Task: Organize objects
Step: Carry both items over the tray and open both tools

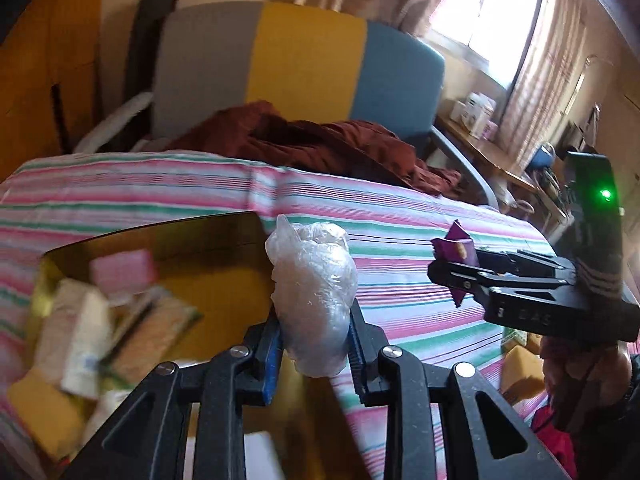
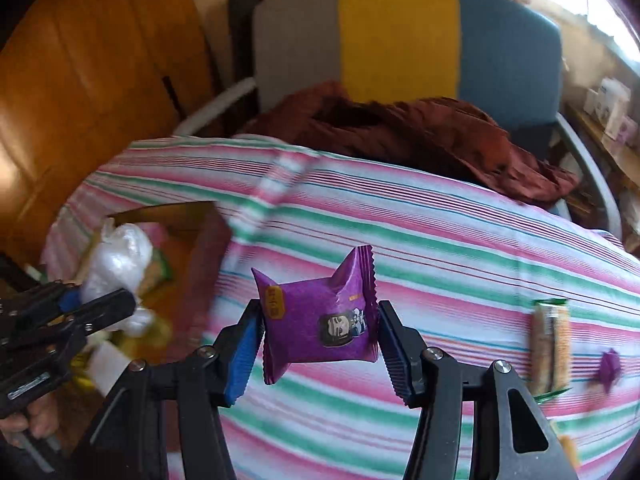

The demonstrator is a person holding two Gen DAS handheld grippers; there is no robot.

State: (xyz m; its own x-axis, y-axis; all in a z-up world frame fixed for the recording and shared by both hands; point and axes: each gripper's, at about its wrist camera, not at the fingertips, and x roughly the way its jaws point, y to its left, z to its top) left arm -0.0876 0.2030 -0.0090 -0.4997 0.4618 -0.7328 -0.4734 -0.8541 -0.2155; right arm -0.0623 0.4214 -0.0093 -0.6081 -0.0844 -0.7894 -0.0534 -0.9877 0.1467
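Observation:
My left gripper [image 1: 314,330] is shut on a clear crumpled plastic bag [image 1: 314,288], held above the right edge of an open cardboard box [image 1: 208,280] that holds several snack packets. My right gripper [image 2: 320,336] is shut on a purple snack packet [image 2: 320,320], held above the striped cloth. In the left wrist view the right gripper [image 1: 460,276] with the purple packet [image 1: 458,246] is to the right of the bag. In the right wrist view the left gripper [image 2: 92,304] with the bag [image 2: 120,260] hangs over the box [image 2: 188,236] at the left.
A pink, green and white striped cloth [image 2: 440,248] covers the table. A snack bar [image 2: 552,344] and a small purple candy [image 2: 610,366] lie on it at the right. A chair [image 2: 400,40] with a brown garment [image 2: 400,128] stands behind. A wooden cabinet [image 2: 80,80] is at the left.

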